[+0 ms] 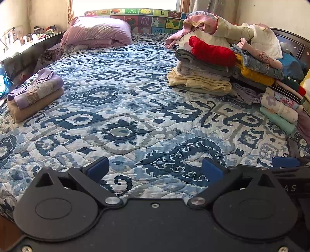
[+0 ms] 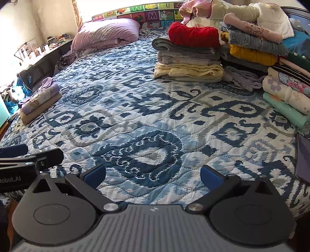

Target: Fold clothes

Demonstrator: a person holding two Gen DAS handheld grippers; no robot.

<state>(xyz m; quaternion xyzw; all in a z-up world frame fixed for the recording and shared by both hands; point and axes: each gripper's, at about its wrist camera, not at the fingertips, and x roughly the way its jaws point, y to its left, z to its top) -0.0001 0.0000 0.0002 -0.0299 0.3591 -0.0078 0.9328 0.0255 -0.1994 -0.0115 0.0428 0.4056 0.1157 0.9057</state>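
My left gripper is open and empty, low over the near edge of the blue patterned quilt. My right gripper is open and empty beside it, over the same quilt. A small folded stack, lilac top on beige, lies at the left edge; it also shows in the right wrist view. A big heap of clothes with a red sweater on grey and yellow folds fills the right side, also in the right wrist view.
A pink folded duvet lies at the head of the bed by a colourful alphabet board. A cluttered shelf runs along the left wall. A dark flat object lies on the quilt at the right edge.
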